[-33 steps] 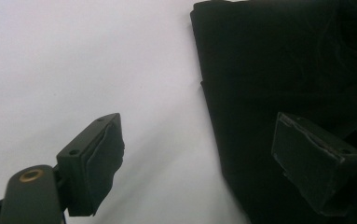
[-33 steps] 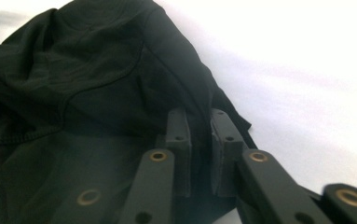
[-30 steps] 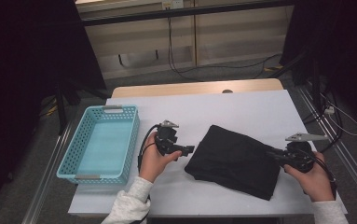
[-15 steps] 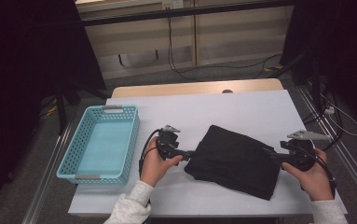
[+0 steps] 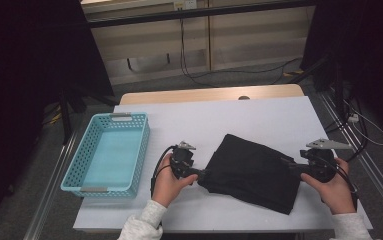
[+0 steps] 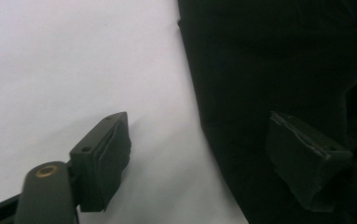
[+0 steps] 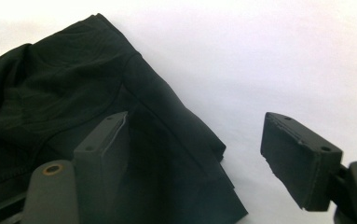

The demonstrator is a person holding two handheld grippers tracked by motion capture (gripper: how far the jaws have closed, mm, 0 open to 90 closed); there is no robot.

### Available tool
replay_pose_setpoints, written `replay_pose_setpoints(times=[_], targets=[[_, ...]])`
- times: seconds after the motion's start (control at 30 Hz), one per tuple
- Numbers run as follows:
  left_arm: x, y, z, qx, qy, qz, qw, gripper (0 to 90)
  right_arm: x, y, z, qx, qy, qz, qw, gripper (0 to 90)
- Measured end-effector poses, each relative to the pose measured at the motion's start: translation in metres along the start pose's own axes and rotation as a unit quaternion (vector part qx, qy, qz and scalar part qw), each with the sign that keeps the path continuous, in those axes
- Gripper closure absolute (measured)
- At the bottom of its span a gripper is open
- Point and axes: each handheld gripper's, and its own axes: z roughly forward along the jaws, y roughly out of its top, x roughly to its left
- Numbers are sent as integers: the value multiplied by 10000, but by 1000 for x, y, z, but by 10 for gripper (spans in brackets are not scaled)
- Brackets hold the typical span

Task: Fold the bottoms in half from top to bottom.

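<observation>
Folded black garment [image 5: 253, 172] lies lower centre of the high view on the white bench [image 5: 259, 120]. Judged soft, light, limp; it will sag, so pinch the layered edges at both ends. Matte, creased. Left gripper [image 5: 200, 173] and right gripper [image 5: 285, 163]: jaws apart, straddling opposite edges, nothing clamped; left has just been closing.
</observation>
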Motion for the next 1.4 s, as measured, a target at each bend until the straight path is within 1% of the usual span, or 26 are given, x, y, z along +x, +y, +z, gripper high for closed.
replay_pose_setpoints(times=[0.07,0.17,0.3,0.37,0.43,0.5,0.57,0.6,0.7,0.73,0.77,0.8,0.83,0.9,0.97,1.0,1.03,1.07,1.1,1.17,1.2,1.23,1.27,1.3,1.37,1.4], targets=[[0,-1,0,37,10,26,10000,241,1,1,1,7,10,-11,10000,239],[-2,-4,-2,20,-29,-53,10000,283,5,5,7,1,66,-97,9999,240],[-4,-8,-5,77,-109,-111,9998,366,13,14,15,-42,133,-187,9997,240],[-7,-9,-7,137,-179,-214,9995,433,17,19,21,-47,169,-245,9995,239],[-8,-11,-8,149,-204,-213,9995,469,23,27,29,-54,211,-324,9992,239],[-10,-13,-8,122,-168,-234,9995,523,31,34,39,-85,295,-416,9987,247],[-12,-13,-8,173,-214,-234,9993,587,42,43,53,-34,272,-611,9978,254],[-12,-13,-8,173,-214,-234,9993,622,46,45,58,-11,286,-649,9975,255],[-9,-15,-9,266,-266,-336,9987,714,63,59,80,24,439,-852,9954,304],[-9,-15,-9,266,-266,-336,9987,744,63,59,80,24,439,-852,9954,304],[-9,-16,-9,278,-282,-400,9984,771,71,67,95,115,476,-900,9947,318],[-9,-16,-9,278,-282,-400,9984,782,75,70,103,178,479,-933,9943,329],[-9,-17,-10,296,-291,-431,9982,802,79,73,110,221,495,-961,9939,347],[-9,-17,-10,319,-319,-427,9981,826,85,78,123,277,554,-1032,9927,437],[-9,-19,-10,320,-355,-480,9977,838,90,82,133,336,458,-1193,9912,473],[-9,-19,-10,325,-379,-473,9976,851,93,83,139,427,562,-1187,9904,501],[-9,-19,-11,330,-393,-482,9975,854,94,84,142,438,590,-1148,9907,503],[-9,-19,-11,330,-393,-482,9975,860,95,85,145,445,474,-1148,9913,512],[-9,-20,-11,343,-440,-516,9971,865,95,85,151,519,337,-1210,9907,516],[-8,-21,-11,356,-462,-532,9969,868,92,83,159,644,516,-987,9917,565],[-8,-21,-11,356,-462,-532,9969,873,92,82,161,701,519,-965,9915,616],[-8,-20,-12,405,-472,-569,9964,878,91,81,162,660,701,-898,9913,730],[-7,-19,-13,455,-475,-554,9963,884,90,81,162,677,792,-870,9907,805],[-7,-19,-13,467,-469,-551,9963,888,91,82,161,701,775,-983,9896,878],[-6,-18,-15,496,-449,-565,9962,900,90,83,160,728,733,-1075,9888,888],[-4,-16,-17,517,-433,-551,9962,900,88,85,158,669,657,-1061,9899,890]])
